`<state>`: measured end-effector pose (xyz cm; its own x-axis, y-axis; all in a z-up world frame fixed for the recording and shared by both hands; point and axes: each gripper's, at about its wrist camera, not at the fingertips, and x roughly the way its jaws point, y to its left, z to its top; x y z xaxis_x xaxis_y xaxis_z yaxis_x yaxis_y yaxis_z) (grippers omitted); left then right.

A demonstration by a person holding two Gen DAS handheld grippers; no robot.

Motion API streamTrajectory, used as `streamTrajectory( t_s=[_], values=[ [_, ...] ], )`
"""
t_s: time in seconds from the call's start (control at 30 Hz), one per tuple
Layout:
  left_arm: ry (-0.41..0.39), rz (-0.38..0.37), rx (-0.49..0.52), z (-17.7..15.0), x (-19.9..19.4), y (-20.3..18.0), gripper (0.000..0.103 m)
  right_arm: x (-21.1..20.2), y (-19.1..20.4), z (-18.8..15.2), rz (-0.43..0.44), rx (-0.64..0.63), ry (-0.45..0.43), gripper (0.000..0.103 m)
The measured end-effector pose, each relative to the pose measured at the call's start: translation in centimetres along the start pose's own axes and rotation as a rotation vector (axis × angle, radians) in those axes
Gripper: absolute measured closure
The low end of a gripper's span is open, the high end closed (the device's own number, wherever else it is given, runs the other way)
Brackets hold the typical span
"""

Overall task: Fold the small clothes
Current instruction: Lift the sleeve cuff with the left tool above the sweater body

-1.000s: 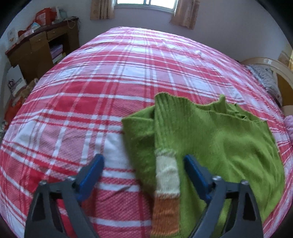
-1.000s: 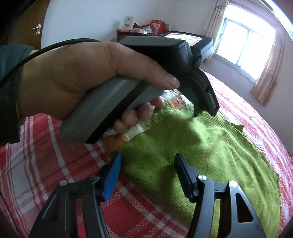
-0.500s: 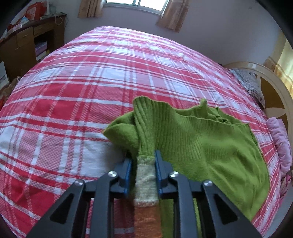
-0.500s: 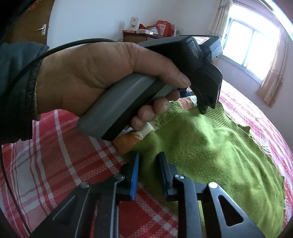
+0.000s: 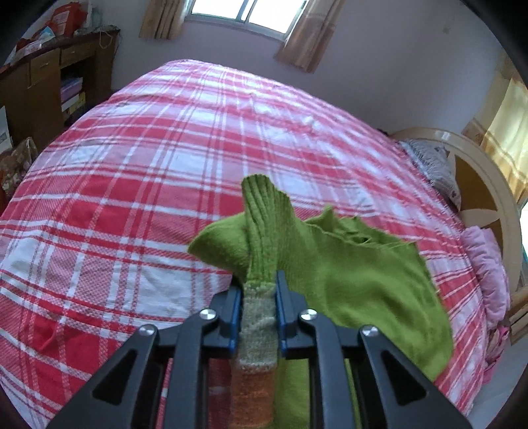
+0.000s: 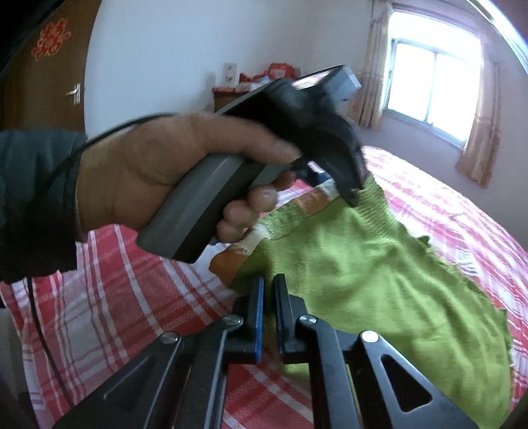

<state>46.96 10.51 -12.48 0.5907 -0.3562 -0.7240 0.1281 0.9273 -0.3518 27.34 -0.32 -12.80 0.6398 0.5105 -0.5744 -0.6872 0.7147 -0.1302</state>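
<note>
A green knitted sweater (image 5: pixel 346 274) lies on the red-and-white plaid bed (image 5: pixel 165 148). Its sleeve, with a cream and orange striped cuff (image 5: pixel 257 333), runs up between the pads of my left gripper (image 5: pixel 259 290); the jaws are closing and press on the sleeve, which is lifted off the bed. In the right wrist view my right gripper (image 6: pixel 269 283) is shut on the near edge of the sweater (image 6: pixel 379 264). A person's hand (image 6: pixel 148 175) holds the left gripper (image 6: pixel 343 189) just above and behind it, over the striped cuff (image 6: pixel 231 260).
A wooden desk (image 5: pixel 49 82) with shelves stands left of the bed. A curved headboard (image 5: pixel 478 184) and pink cloth (image 5: pixel 485 264) lie at the right edge. A window (image 5: pixel 244 13) is behind the bed, a brown door (image 6: pixel 33 82) at the left.
Both grippers have gone from open to shut on the sweater, left on the sleeve, right on the near edge. Both hands have risen, pulling the fabric up off the bed.
</note>
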Motion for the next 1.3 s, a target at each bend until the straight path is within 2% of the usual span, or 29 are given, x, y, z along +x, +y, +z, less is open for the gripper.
streamTrajectory(
  t_s=[0.33, 0.63, 0.87, 1.3],
  values=[
    [-0.044, -0.007, 0.010, 1.4, -1.8, -4.4, 0.085, -5.1, -4.9, -1.1, 0.005, 0.169, -0.063, 0.098],
    [-0.065, -0.004, 0.041, 2.1, -1.5, -9.3, 0.085, -8.4, -8.8, -2.7, 0.035, 0.314, -0.122, 0.099],
    [-0.067, -0.016, 0.085, 2.7, -0.5, -13.5, 0.085, -11.6, -13.0, -4.8, 0.054, 0.450, -0.168, 0.101],
    [-0.017, -0.086, 0.207, 1.6, 3.6, -21.5, 0.085, -16.0, -17.6, -10.0, 0.046, 0.576, -0.182, 0.101]
  ],
)
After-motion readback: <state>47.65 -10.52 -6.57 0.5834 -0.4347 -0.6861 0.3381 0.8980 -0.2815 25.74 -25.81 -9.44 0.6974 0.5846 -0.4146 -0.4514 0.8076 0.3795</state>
